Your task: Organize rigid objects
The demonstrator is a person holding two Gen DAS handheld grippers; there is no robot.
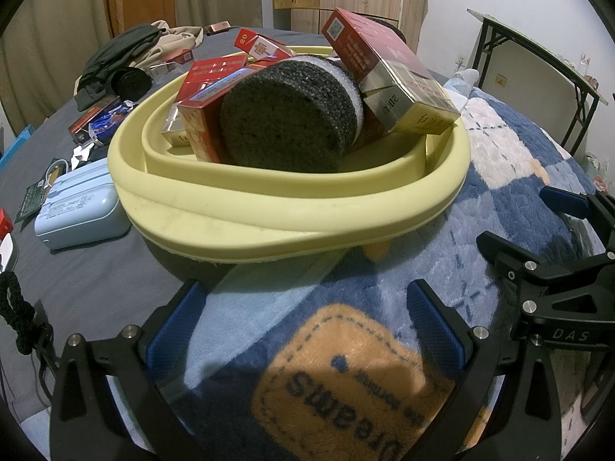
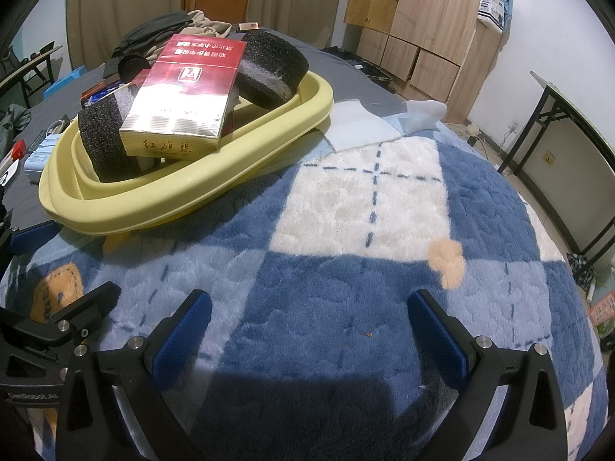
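A pale yellow basin [image 1: 269, 207] [image 2: 184, 192] sits on the bed and holds several red cigarette cartons [image 1: 392, 73] [image 2: 184, 96] and dark foam rolls [image 1: 292, 123] [image 2: 107, 138]. A second foam roll [image 2: 273, 65] lies at the basin's far end. My left gripper [image 1: 307, 330] stands open just short of the basin, over the blanket, with nothing between its blue pads. My right gripper [image 2: 307, 330] is also open and empty above the blue and white blanket, to the right of the basin. Each gripper shows at the edge of the other's view.
A light blue case [image 1: 80, 207], small red packs [image 1: 92, 119] and scraps lie on the grey sheet left of the basin. Dark clothes [image 1: 123, 53] are piled at the back. A folding table [image 2: 569, 123] stands at the right, wooden cabinets [image 2: 423, 19] behind.
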